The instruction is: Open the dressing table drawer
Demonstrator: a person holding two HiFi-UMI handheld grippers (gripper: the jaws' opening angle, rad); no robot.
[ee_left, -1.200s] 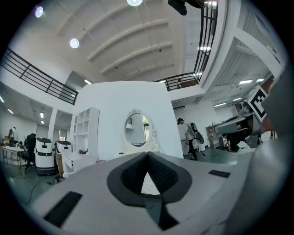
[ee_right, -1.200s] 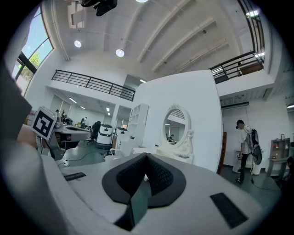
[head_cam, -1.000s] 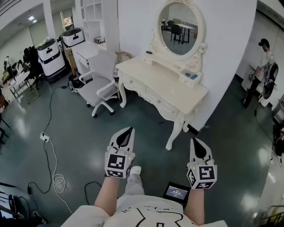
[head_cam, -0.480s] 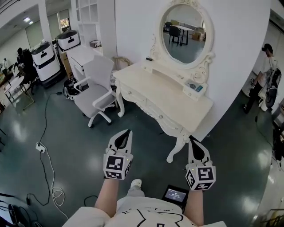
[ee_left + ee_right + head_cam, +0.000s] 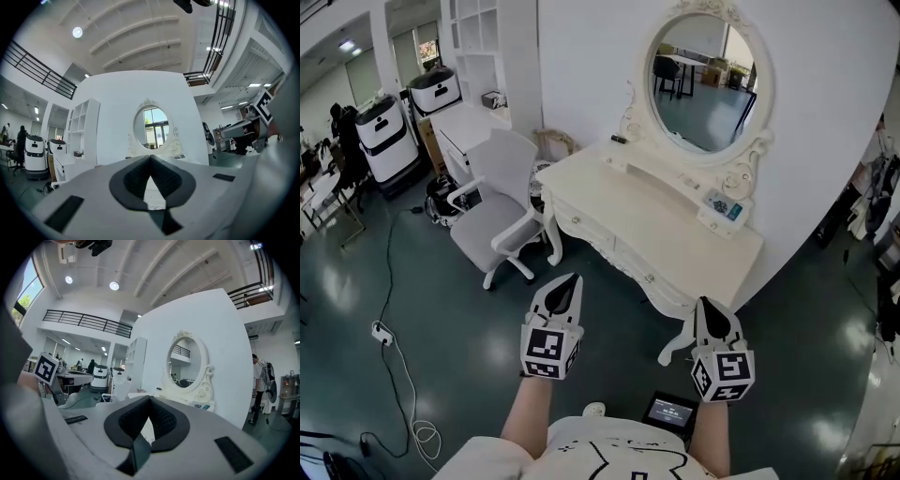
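Faces the dressing table (image 5: 675, 234) from a little way off across dark floor, with the left gripper (image 5: 571, 280) and right gripper (image 5: 707, 306) held out level in front. Shows both claws pinched together tip to tip on nothing, plain in each gripper view. Finds the drawer (image 5: 637, 267) shut in the table's front apron, below the top and under the oval mirror (image 5: 708, 80), with a small knob (image 5: 649, 278) at its middle. Notes a second drawer front (image 5: 581, 225) further left, toward the white office chair (image 5: 502, 202). Has reached nothing yet by the look of it, with the whole task left. Risks arriving with shut jaws and bumping the knob instead of taking it, so calls for opening one claw first. Risks slipping off so small a knob if gripped by the very tips. Could also clip the curved table leg (image 5: 672, 349) near the right gripper, pull crookedly and jam the drawer, or rattle the small box (image 5: 724, 208) on the raised back shelf.
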